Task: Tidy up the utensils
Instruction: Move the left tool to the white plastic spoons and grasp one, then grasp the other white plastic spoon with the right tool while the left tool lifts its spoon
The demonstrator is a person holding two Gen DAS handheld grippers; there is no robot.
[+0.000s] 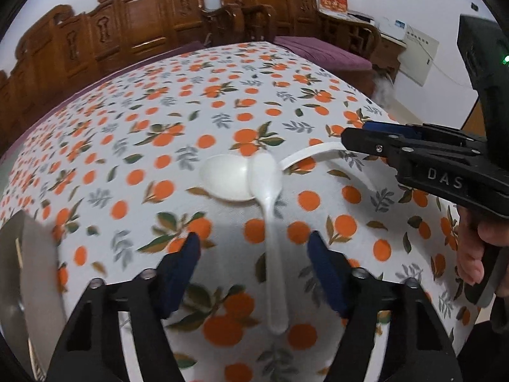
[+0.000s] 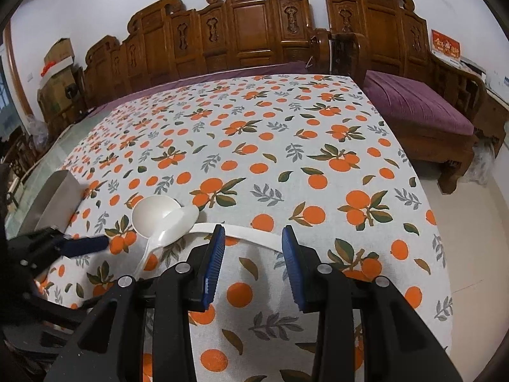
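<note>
Two white plastic spoons lie on the orange-print tablecloth with their bowls touching. The larger ladle-like spoon (image 1: 227, 176) (image 2: 154, 215) has a flat handle (image 2: 251, 235) that runs between the tips of my open right gripper (image 2: 253, 232) (image 1: 359, 133). The smaller spoon (image 1: 270, 222) (image 2: 171, 232) points its handle toward my left gripper (image 1: 254, 248), which is open with the handle lying between its fingers (image 1: 187, 254), not gripped. The left gripper shows at the left edge of the right wrist view (image 2: 86, 245).
A metal utensil holder (image 2: 55, 197) (image 1: 28, 273) stands at the table's left edge beside my left gripper. Carved wooden benches with purple cushions (image 2: 413, 105) stand behind and to the right of the table.
</note>
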